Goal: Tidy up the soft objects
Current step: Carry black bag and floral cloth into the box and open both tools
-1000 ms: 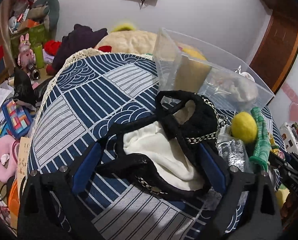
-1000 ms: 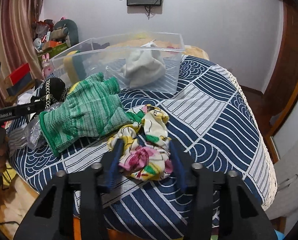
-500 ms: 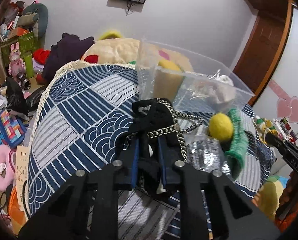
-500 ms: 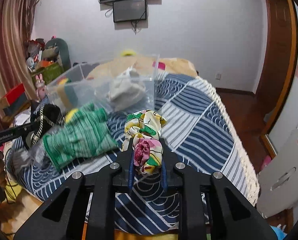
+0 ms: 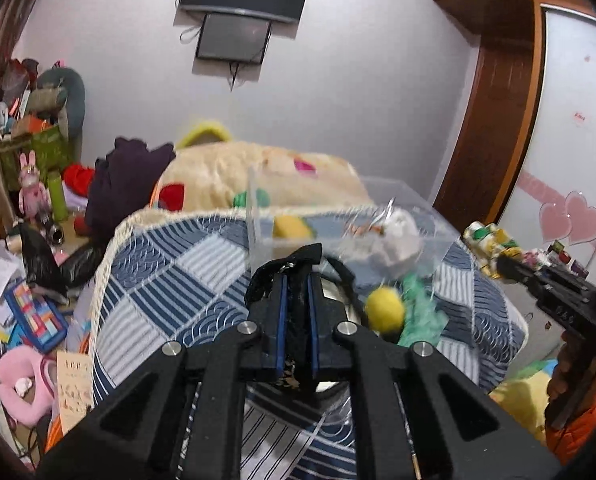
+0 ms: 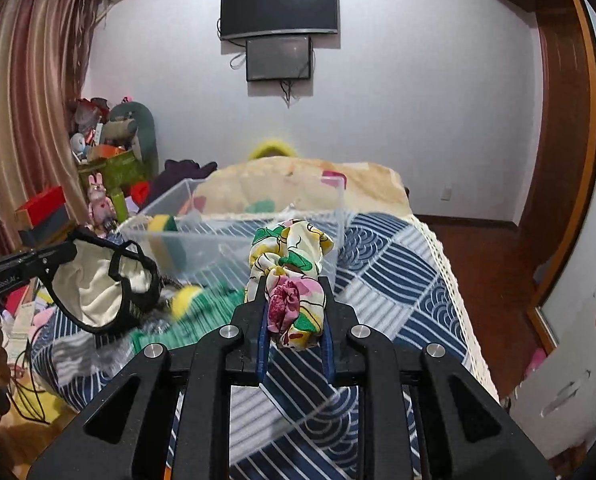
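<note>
jaws pinch crumpled floral scrunchie (image 6: 289,280), black-trimmed pouch (image 6: 102,284).

Both tools (image 5: 297,312) (image 6: 293,312) clamped, raised.

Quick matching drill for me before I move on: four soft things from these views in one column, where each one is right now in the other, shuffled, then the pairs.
Things
1. floral scrunchie
2. black bag
3. sponge
4. green glove

Places
A. lying on the bed
B. held in the left gripper
C. inside the clear bin
D. held in the right gripper

Pairs: 1-D, 2-B, 3-C, 4-A
</note>
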The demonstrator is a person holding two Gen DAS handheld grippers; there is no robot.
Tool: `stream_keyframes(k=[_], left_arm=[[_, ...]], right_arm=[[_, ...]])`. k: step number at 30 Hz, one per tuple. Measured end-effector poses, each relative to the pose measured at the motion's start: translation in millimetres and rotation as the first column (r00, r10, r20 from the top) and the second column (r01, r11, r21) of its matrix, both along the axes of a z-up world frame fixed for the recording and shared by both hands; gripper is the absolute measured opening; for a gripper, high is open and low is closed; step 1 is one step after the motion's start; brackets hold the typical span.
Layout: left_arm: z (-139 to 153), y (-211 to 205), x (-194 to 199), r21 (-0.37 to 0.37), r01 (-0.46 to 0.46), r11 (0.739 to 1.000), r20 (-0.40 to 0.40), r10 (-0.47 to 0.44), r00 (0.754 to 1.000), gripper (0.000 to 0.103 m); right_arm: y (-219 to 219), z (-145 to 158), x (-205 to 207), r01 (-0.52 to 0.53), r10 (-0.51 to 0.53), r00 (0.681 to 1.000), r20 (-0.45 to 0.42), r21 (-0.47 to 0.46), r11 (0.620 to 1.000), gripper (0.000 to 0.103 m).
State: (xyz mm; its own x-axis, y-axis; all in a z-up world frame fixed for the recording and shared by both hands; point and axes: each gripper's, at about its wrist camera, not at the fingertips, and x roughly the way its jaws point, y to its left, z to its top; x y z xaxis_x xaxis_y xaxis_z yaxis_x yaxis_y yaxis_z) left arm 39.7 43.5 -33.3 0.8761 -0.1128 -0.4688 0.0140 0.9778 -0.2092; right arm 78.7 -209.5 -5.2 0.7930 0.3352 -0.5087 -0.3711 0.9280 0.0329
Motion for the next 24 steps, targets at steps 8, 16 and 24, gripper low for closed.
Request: stream_keyframes(k=[8,16,24], left_arm=[[34.5,-13.2,12.3,0.029,0.036,0.999,0.105,-0.038,0.994,0.008],[51.3,-17.5,48.4,0.02,0.01,1.0,0.163,-0.013,0.987,0.008],[52.2,-8.4,87.9,-0.046,-0.04,0.998,0.199,0.049,0.979,0.008]], right_arm=[[12.5,9.3,8.4,-0.024,0.024,0.999,0.034,0.006,1.0,0.018],[23.4,19.8,28.6,-0.032,0.03,0.998,0.063,0.023,0.999,0.018],[41.6,27.5,51.9,-0.059,0.056,0.996,0.075,0.035,0.998,0.018]])
